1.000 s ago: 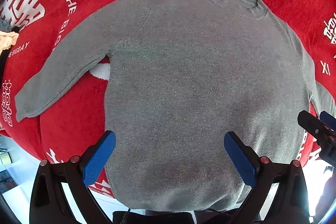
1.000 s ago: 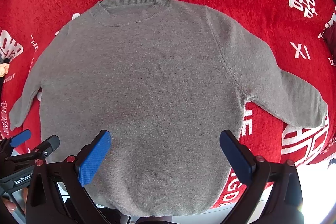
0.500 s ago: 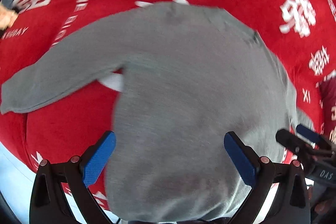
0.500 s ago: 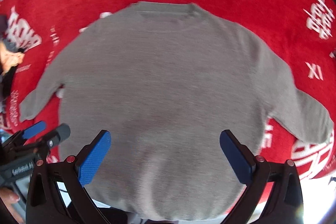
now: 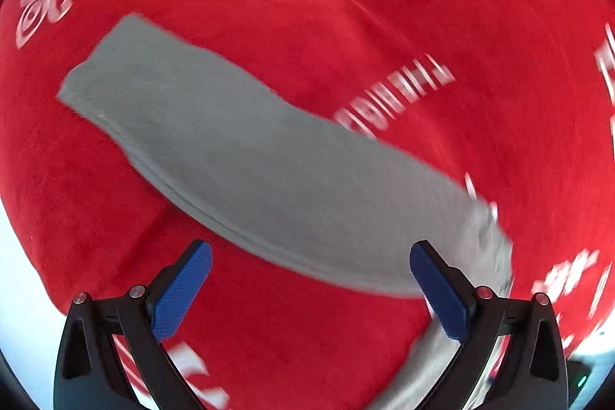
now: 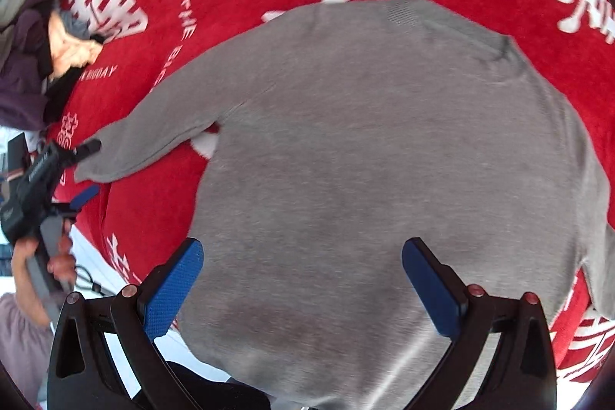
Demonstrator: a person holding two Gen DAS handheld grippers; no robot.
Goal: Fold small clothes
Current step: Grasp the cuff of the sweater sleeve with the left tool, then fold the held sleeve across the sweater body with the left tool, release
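Left wrist view: the left gripper [image 5: 309,289] has its blue-padded fingers [image 5: 180,291] spread wide with nothing between them. Ahead of it lies one long sleeve [image 5: 246,160] of the grey knitted sweater, stretched diagonally across the red plush cloth with white lettering [image 5: 442,25], cuff at the upper left, shoulder end running off to the lower right. The picture is smeared, so whether the far pad touches the knit cannot be told. The sleeve lying straight and flat looks deliberate: it makes an easy first fold inward, and the gripper seems lined up alongside it for that pick.

Right wrist view: the right gripper [image 6: 303,289] is likewise wide open and empty, hovering over the lower body of the grey sweater [image 6: 384,160], which lies spread flat on the red cloth, neckline away from the camera, hem nearest. At the left edge the other gripper [image 6: 82,168], held in a hand [image 6: 42,256], sits just beside the sleeve cuff [image 6: 100,160], its prongs parted near that end. At the upper left a heap of purple and grey clothes [image 6: 27,37] waits, probably next in line.

No basket, box or other container is visible in either view, so nothing is held in one
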